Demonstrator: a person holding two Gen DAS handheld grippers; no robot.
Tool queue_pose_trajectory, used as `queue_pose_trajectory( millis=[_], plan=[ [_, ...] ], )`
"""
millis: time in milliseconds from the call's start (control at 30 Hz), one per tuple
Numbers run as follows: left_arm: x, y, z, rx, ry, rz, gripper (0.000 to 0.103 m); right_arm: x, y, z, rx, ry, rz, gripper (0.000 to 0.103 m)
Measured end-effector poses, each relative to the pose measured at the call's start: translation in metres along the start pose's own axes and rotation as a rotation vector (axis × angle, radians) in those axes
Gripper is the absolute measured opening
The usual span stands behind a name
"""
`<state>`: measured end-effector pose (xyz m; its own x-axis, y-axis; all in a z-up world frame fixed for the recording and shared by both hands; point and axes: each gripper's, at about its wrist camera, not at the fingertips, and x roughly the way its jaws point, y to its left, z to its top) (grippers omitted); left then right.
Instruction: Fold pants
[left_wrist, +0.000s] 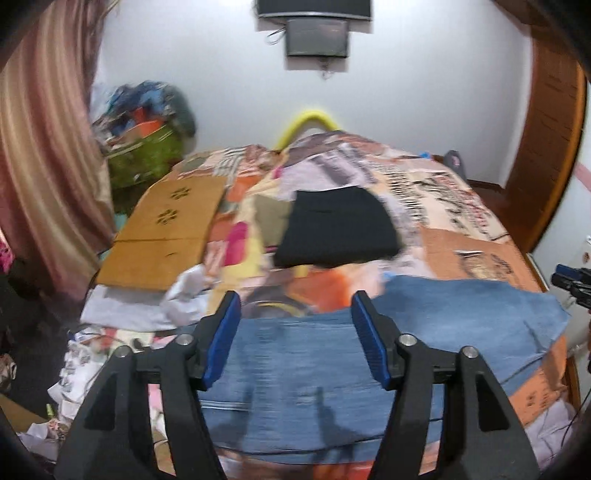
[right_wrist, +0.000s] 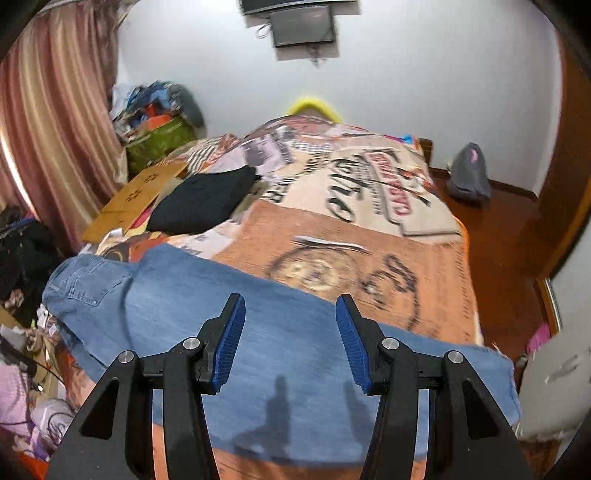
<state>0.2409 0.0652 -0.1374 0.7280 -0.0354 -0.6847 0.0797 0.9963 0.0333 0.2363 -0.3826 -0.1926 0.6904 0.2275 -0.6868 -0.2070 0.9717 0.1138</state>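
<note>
You had two grippers, left (left_wrist: 295, 306) and right (right_wrist: 290, 310), both parted and empty above one pair of jeans (right_wrist: 221, 314) lying across the bed (right_wrist: 369, 236); one black garment (right_wrist: 203, 203) lay beyond the jeans.

Each black claw (left_wrist: 295, 301) (right_wrist: 290, 302) has ribbed blue pads, silver screws.
</note>
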Motion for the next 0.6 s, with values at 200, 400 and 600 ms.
queue_pose_trajectory(
  millis=[200, 400, 600],
  plan=[
    [0.054, 0.095, -0.021, -0.135, 0.143, 0.021, 0.066, 0.037, 0.057, 0.022, -0.072, 0.045, 0.035, 0.048],
    [0.104, 0.128, -0.047, -0.214, 0.261, -0.029, 0.066, 0.094, 0.104, 0.045, -0.135, 0.116, 0.083, 0.048],
    [0.136, 0.128, -0.065, -0.238, 0.321, -0.093, 0.065, 0.154, 0.143, 0.059, -0.197, 0.212, 0.144, 0.048]
  ],
)
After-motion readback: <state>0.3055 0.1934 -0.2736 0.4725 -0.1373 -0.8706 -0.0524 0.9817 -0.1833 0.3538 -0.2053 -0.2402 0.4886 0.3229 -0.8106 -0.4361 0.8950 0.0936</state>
